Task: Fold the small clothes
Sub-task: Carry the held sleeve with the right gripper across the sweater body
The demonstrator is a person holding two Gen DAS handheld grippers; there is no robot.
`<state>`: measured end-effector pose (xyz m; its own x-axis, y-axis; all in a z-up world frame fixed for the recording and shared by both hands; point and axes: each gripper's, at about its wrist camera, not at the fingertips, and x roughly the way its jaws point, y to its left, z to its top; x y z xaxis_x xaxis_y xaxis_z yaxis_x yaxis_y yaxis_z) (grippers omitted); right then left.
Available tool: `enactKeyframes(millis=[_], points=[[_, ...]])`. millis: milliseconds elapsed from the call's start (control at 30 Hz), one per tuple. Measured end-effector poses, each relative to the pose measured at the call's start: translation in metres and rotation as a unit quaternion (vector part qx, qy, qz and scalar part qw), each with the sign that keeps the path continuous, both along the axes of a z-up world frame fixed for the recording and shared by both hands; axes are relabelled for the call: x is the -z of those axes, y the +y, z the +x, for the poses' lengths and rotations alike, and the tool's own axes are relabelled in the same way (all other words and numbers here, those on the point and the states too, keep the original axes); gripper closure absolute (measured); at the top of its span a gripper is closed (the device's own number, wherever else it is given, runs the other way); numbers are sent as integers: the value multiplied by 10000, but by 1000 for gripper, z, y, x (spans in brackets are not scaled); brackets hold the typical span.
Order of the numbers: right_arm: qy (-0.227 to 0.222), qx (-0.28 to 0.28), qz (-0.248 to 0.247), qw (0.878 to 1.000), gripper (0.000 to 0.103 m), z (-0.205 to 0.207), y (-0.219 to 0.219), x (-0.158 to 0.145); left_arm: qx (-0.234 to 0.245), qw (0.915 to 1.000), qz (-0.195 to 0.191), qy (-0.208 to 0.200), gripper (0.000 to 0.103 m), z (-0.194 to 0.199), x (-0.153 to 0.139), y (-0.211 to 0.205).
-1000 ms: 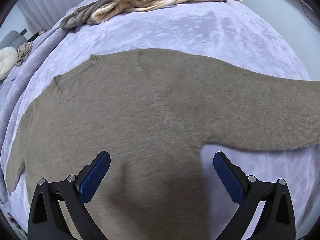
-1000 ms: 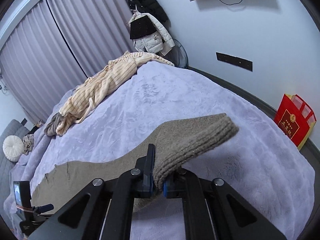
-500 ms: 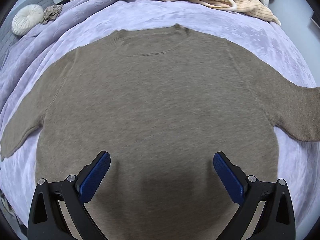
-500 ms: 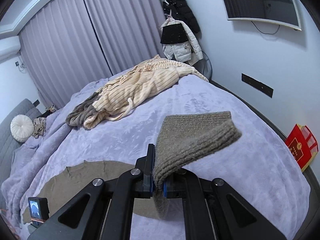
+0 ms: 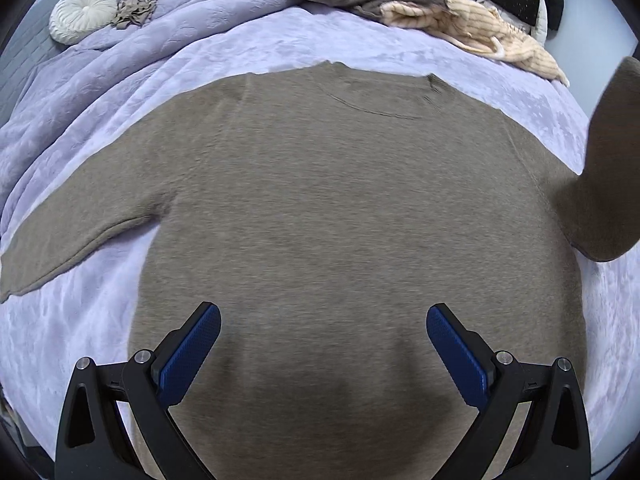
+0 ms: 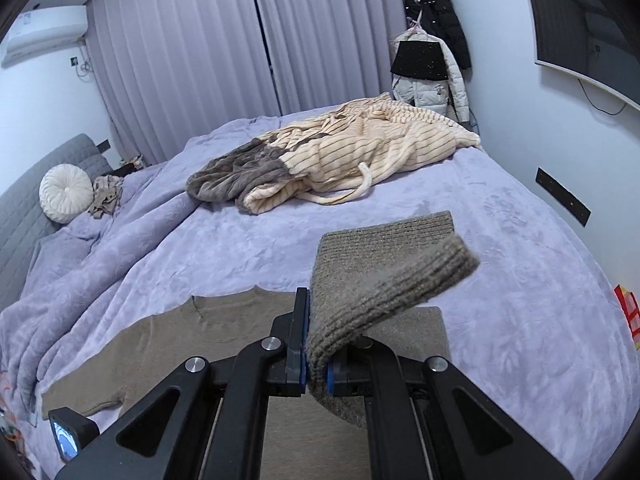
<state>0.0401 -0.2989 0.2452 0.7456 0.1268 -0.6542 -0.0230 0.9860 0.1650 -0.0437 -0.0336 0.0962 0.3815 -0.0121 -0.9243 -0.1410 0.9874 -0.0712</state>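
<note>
A taupe knitted sweater (image 5: 352, 216) lies flat on the lavender bedspread (image 5: 248, 52), its body spread smooth with the round neckline toward the far end of the bed and its hem toward the camera. One sleeve lies stretched flat on the bedspread, out from the sweater's body to the left in the left wrist view; the other sleeve (image 5: 608, 152) rises off the bedspread at the sweater's right shoulder and stands up into the air. The knit is fine and even across the body and coarser and ribbed at the cuff (image 6: 384, 292). The right gripper (image 6: 317, 364) is clamped on that ribbed cuff, its blue pads pressed together on the fabric, so that the cuff end folds over above the jaws and the sleeve hangs down from them toward the sweater's body. The left gripper (image 5: 323, 340) hovers over the lower middle of the sweater's body with its jaws wide apart and nothing between its blue pads (image 5: 188, 356); a dark shadow lies on the knit beneath it. Beyond the sweater's neckline, at the far side of the bedspread, sits a heap of cream striped and grey clothing (image 6: 340, 156), well apart from the sweater.
</note>
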Motion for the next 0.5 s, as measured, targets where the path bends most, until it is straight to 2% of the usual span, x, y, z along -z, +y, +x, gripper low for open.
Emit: enactKeyframes(millis=[500], points=[[493,-696,-365,9957,96,22,151,52,-364,9988,-321,-63,0,-39,15,82]])
